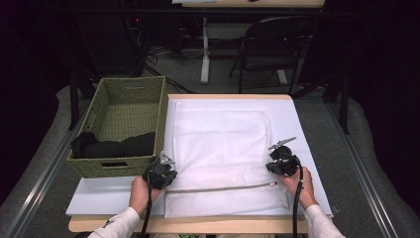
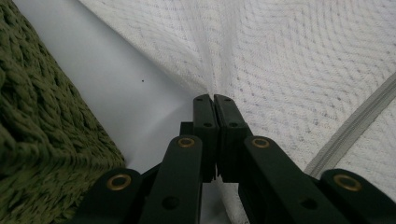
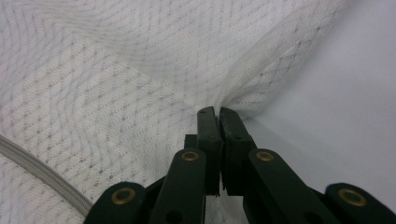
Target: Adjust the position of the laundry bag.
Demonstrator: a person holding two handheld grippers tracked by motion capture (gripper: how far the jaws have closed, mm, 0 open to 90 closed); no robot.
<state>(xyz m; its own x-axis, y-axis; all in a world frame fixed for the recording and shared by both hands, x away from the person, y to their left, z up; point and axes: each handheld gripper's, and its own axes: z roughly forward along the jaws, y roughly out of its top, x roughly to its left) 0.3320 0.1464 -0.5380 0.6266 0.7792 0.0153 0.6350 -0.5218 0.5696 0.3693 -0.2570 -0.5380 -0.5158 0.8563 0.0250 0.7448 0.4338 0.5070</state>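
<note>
Both pairs of jaws are pressed together on pinches of the same white mesh laundry bag (image 1: 218,148), which lies flat on a white sheet (image 1: 297,124) covering the table. The left gripper (image 1: 161,171) clamps a fold of mesh at the bag's left edge; in the left gripper view the fabric (image 2: 280,60) gathers into a ridge rising from the closed tips of the left gripper (image 2: 214,98). The right gripper (image 1: 282,161) clamps a fold at the bag's right edge; in the right gripper view the mesh (image 3: 116,70) bunches into a small peak at the tips of the right gripper (image 3: 214,110). A grey zipper (image 1: 223,188) runs across the bag near its front edge, with its pull at the right end, just in front of the right gripper. A green woven basket (image 1: 129,94) stands touching or just beside the bag's left edge, behind the left gripper, and holds dark folded clothing (image 1: 114,145) in its near end. Beyond the bag's far edge, on the floor, stand a folding chair (image 1: 272,44) and a white table leg (image 1: 205,49). The person's hands hold the grippers from the bag's front side, sleeves white
</note>
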